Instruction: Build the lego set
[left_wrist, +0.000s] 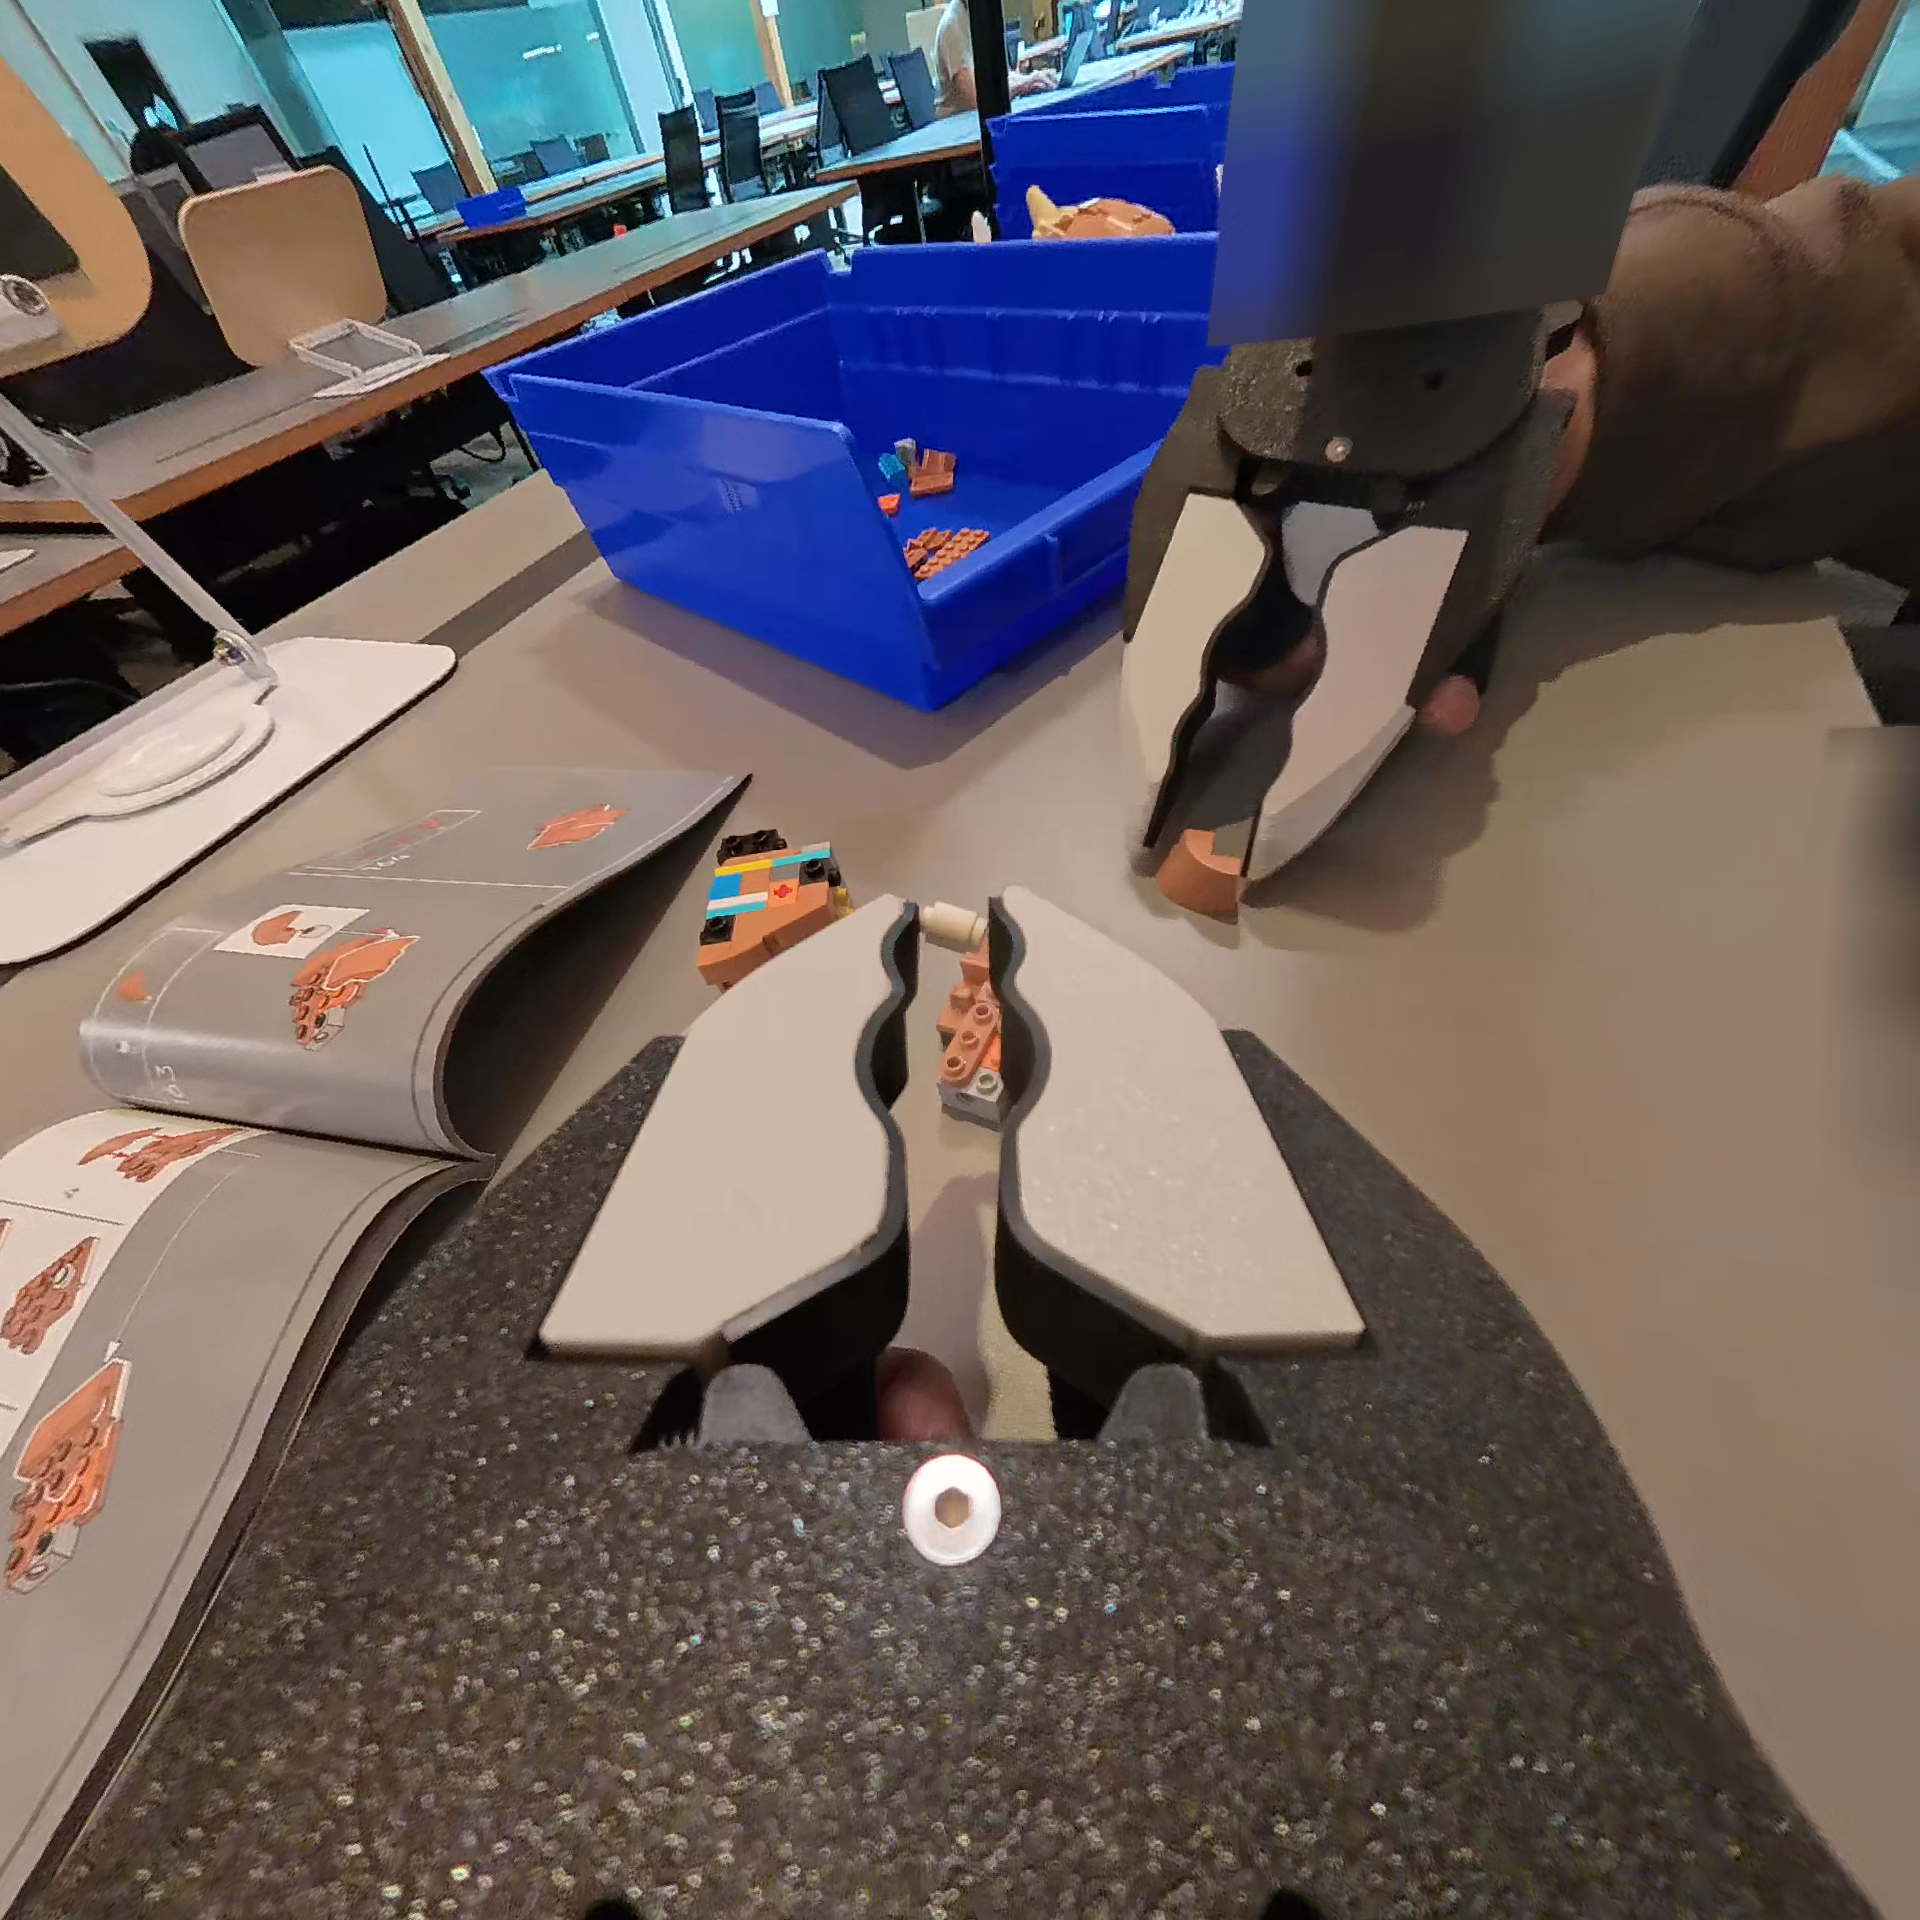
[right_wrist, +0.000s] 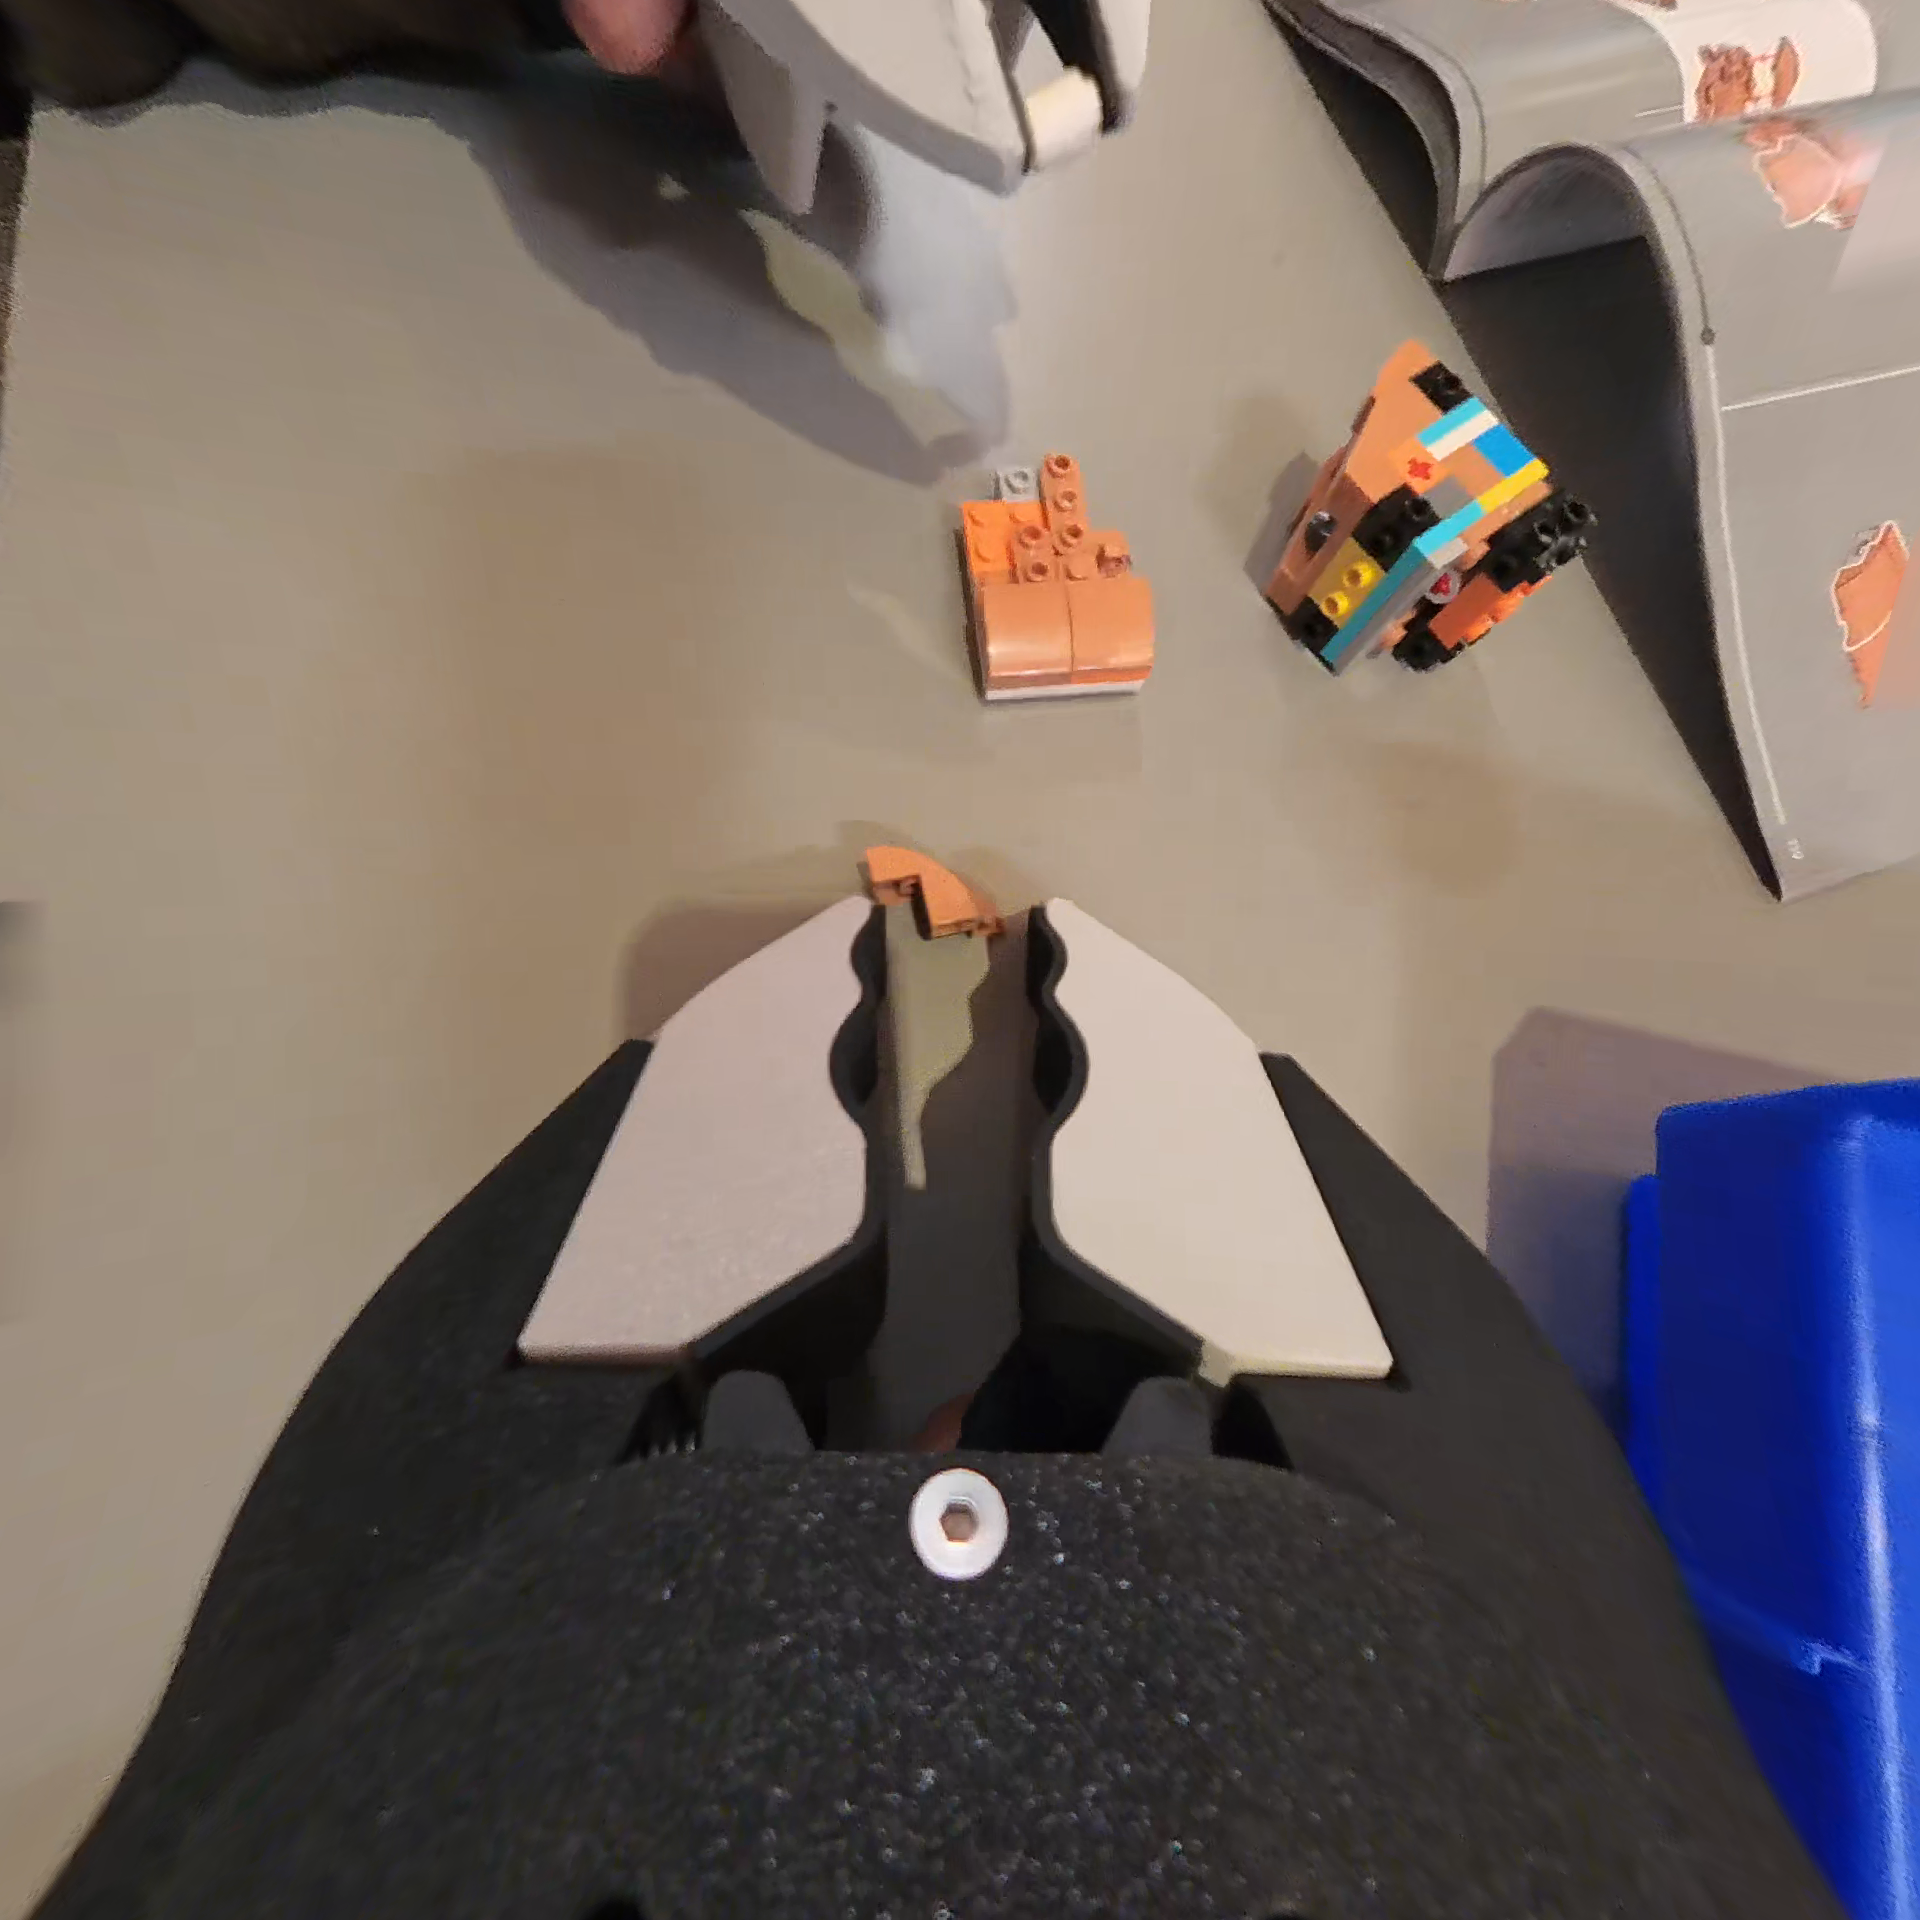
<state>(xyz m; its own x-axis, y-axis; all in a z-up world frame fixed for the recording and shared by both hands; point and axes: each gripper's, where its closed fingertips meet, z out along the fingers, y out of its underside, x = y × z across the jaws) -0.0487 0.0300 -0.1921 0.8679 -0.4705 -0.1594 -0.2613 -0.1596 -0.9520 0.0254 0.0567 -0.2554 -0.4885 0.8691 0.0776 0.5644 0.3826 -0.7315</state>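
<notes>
My left gripper (left_wrist: 951, 920) is shut on a small cream peg piece (left_wrist: 951, 923) and holds it just above a small orange sub-assembly (left_wrist: 971, 1039) on the grey table. The same gripper (right_wrist: 1049, 125) and the peg (right_wrist: 1065, 114) show at the top of the right wrist view. My right gripper (right_wrist: 956, 920) is shut on an orange curved brick (right_wrist: 930, 896), low over the table, nearer than the orange sub-assembly (right_wrist: 1055, 582). It also shows in the left wrist view (left_wrist: 1226, 883) with the brick (left_wrist: 1200, 873). A multi-coloured block assembly (right_wrist: 1423, 520) (left_wrist: 774, 904) lies beside the sub-assembly.
An open instruction booklet (left_wrist: 364, 987) (right_wrist: 1714, 260) lies left of the assemblies. A blue bin (left_wrist: 727, 499) (right_wrist: 1787, 1403) with several loose orange bricks (left_wrist: 940, 545) stands behind them, with more blue bins beyond. A white stand base (left_wrist: 208, 717) sits at the far left.
</notes>
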